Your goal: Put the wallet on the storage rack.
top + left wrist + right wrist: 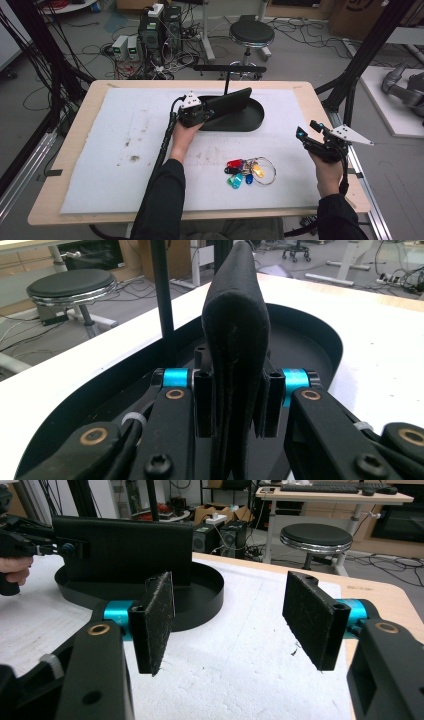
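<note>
while the left hand-held gripper [207, 114] sits at the near-left end of the black oval tray [255, 121], its jaws are clamped on the edge of a flat black pouch [229, 102], which stands on edge and reaches back over the tray toward the far right. from the left gripper view, the pouch [235, 335] rises straight up between the two pads, squeezed at its lower part, with the tray's wall [320, 335] curving around behind it. seen from the right gripper view, that pouch [125, 547] is a broad dark slab standing over the tray [200, 602], the left hand-held gripper [75, 547] gripping its left end.

off at the right edge of the desk [75, 120], the right hand-held gripper [305, 134] is held above the white foam mat [125, 165], well apart from the tray. its jaws stand wide apart with nothing between them; the right gripper view has the two felt-faced pads [155, 617] facing each other over bare mat [235, 670].

a bunch of coloured key tags on a wire ring [247, 172] lies on the mat near the front, between the person's two forearms, touched by neither tool.
</note>
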A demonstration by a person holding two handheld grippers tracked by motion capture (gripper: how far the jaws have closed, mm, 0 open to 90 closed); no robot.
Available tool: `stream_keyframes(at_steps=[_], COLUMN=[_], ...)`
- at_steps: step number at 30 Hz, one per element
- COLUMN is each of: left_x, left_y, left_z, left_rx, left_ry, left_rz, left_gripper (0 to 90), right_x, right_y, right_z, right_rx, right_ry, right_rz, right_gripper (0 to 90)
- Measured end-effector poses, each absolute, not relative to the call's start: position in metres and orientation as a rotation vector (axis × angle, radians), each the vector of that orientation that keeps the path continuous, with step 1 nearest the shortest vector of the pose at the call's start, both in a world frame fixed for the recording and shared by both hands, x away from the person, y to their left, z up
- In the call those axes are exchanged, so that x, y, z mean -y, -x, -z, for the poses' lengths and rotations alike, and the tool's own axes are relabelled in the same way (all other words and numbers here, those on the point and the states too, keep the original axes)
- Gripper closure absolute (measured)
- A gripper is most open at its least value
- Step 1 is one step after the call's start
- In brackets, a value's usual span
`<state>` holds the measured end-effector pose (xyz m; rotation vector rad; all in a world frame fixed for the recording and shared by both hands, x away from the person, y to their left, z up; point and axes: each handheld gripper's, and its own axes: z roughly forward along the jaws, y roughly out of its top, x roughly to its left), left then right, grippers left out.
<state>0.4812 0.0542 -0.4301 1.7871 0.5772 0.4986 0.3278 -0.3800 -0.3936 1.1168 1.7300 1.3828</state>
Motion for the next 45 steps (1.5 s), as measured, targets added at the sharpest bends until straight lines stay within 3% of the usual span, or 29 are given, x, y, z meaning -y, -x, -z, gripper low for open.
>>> stream_keyframes(at_steps=[19,27,32,33,45], left_x=[-0.059,-0.059,-0.06,-0.061,-0.063], left_y=[-0.488,-0.487,-0.486,-0.486,-0.479], left_z=[0.442,0.442,0.44,0.439,0.428], left_rx=[-0.652,-0.676,-0.701,-0.711,-0.773], left_ry=[-1.81,-1.854,-1.852,-1.851,-1.906], left_rz=[-0.491,-0.512,-0.53,-0.53,-0.612], left_gripper=[73.2,68.5,59.3,53.4,32.4], right_x=[0.379,0.38,0.38,0.38,0.38], right_y=[-0.329,-0.329,-0.329,-0.329,-0.328], right_z=[0.395,0.396,0.396,0.396,0.396], right_rx=[-1.739,-1.734,-1.737,-1.739,-1.735], right_ry=[-1.113,-1.121,-1.113,-1.117,-1.117], right_rz=[-1.376,-1.378,-1.377,-1.377,-1.375], right_gripper=[37.7,37.7,37.7,37.8,37.7])
